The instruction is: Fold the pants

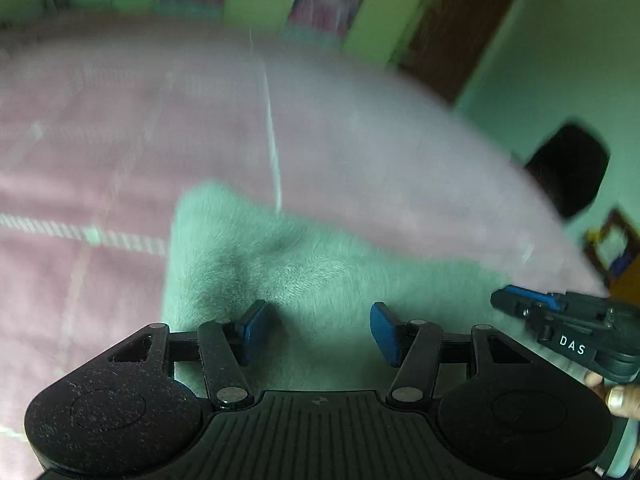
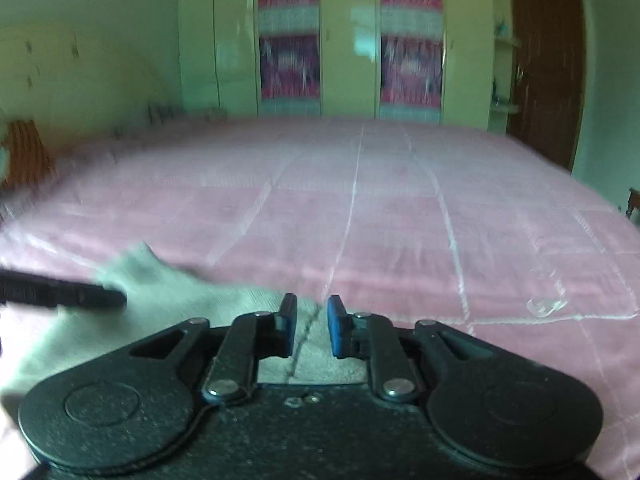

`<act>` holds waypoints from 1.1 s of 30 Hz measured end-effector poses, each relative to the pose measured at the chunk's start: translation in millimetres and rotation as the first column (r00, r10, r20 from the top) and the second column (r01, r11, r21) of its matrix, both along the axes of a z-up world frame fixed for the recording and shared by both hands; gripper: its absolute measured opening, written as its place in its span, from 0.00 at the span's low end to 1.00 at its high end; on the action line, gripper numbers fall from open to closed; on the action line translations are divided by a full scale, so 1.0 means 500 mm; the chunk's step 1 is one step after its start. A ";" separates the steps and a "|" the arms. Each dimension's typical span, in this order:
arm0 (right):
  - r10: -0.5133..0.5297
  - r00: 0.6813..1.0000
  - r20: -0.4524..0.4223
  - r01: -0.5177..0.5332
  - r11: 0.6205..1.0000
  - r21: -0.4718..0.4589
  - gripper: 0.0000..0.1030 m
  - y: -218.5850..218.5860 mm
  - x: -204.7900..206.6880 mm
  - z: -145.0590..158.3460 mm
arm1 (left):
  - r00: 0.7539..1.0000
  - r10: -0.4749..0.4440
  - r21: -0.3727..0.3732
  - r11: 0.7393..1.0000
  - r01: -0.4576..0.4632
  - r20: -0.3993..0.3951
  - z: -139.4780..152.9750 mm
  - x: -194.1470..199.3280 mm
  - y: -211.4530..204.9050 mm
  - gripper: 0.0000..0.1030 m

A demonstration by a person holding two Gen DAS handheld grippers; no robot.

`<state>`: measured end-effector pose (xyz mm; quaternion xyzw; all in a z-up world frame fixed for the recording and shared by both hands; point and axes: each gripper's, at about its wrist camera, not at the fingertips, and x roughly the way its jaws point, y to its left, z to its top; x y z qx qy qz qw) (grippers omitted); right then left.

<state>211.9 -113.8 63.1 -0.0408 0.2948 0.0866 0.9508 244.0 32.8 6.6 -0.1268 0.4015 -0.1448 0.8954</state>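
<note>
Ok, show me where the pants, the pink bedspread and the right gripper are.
pants point(image 1: 320, 264): left wrist view, on the pale green cloth ahead of the fingers.
pink bedspread point(image 2: 400, 220): right wrist view, on a bare quilted panel.
right gripper point(image 2: 312, 326): right wrist view, midway between its blue fingertips.

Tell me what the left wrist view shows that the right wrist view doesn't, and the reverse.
Only the left wrist view: the right gripper from the side at the right edge, lettered DAS, a fingertip of the person below it, and a dark object against the wall.

Only the right wrist view: the wardrobe with patterned panels seen sharply, the far spread of the bed, and a small clear object on the cover.

Both: the pale green pants on the pink bedspread, the brown door, and each gripper's jaws apart over the fabric, nothing clamped.
</note>
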 end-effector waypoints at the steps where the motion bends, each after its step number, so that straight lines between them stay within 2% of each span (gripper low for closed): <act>1: -0.013 0.997 -0.075 0.011 0.999 -0.031 0.15 0.003 0.025 -0.029 | 1.000 0.000 0.009 1.000 0.000 0.010 0.000 -0.002 -0.002 0.55; 2: -0.009 0.995 -0.102 0.005 0.999 -0.038 0.15 0.001 0.036 -0.049 | 1.000 -0.002 0.021 1.000 0.002 0.015 0.010 -0.011 -0.006 0.55; 4: -0.002 0.997 -0.083 -0.001 0.999 -0.039 0.16 -0.004 0.019 -0.036 | 0.998 -0.006 0.055 0.999 0.002 0.067 0.038 -0.043 -0.014 0.55; 6: 0.010 1.000 0.001 -0.010 1.000 -0.012 0.21 -0.007 -0.023 0.002 | 0.993 -0.014 0.097 0.995 0.003 0.120 0.056 -0.079 -0.021 0.55; 9: 0.030 0.996 0.083 -0.033 0.999 0.032 0.25 -0.016 -0.064 0.021 | 0.998 -0.018 0.136 0.991 0.010 0.062 0.019 -0.085 -0.035 0.55; 10: 0.044 0.997 0.068 -0.046 0.998 0.035 0.23 -0.013 -0.067 0.009 | 0.997 -0.026 0.154 0.988 0.013 0.079 0.010 -0.091 -0.042 0.55; 12: 0.036 0.998 -0.058 -0.038 0.999 -0.037 0.26 0.005 -0.042 -0.045 | 0.995 -0.035 0.205 0.979 0.015 0.096 0.010 -0.100 -0.058 0.55; 14: 0.035 0.999 -0.025 -0.037 0.997 -0.066 0.27 0.014 -0.051 -0.053 | 0.996 -0.032 0.209 0.978 0.012 0.089 0.021 -0.109 -0.056 0.56; 18: 0.024 0.999 -0.034 -0.027 0.997 -0.075 0.31 0.021 -0.053 -0.033 | 0.995 -0.030 0.215 0.977 0.009 0.095 0.023 -0.118 -0.053 0.56; 21: 0.035 0.999 -0.038 -0.038 0.994 -0.105 0.33 0.027 -0.054 -0.047 | 0.995 -0.026 0.228 0.974 0.003 0.096 0.035 -0.139 -0.054 0.56; 24: 0.033 0.999 -0.011 -0.034 0.997 -0.070 0.35 0.023 -0.076 -0.024 | 0.990 -0.033 0.225 0.974 0.002 0.134 0.054 -0.171 -0.050 0.56; 26: 0.038 0.999 0.035 -0.036 0.999 -0.039 0.43 0.014 -0.108 -0.009 | 0.993 -0.044 0.266 0.964 0.012 0.113 0.046 -0.176 -0.056 0.56; 28: 0.033 0.998 0.045 -0.031 0.999 -0.040 0.67 0.013 -0.125 -0.012 | 0.994 -0.055 0.293 0.956 0.024 0.098 0.032 -0.177 -0.060 0.56; 29: 0.031 0.999 0.007 -0.031 0.998 -0.056 0.68 0.016 -0.120 -0.026 | 0.994 -0.053 0.295 0.955 0.022 0.099 0.036 -0.180 -0.059 0.56; 31: 0.016 0.994 -0.105 -0.027 0.995 -0.099 0.63 0.020 -0.102 -0.061 | 0.992 -0.040 0.288 0.958 0.003 0.120 0.050 -0.197 -0.053 0.56; 33: 0.018 0.997 -0.073 -0.020 1.000 -0.019 0.57 0.002 -0.117 -0.050 | 0.981 -0.017 0.244 0.969 -0.032 0.193 0.066 -0.241 -0.025 0.56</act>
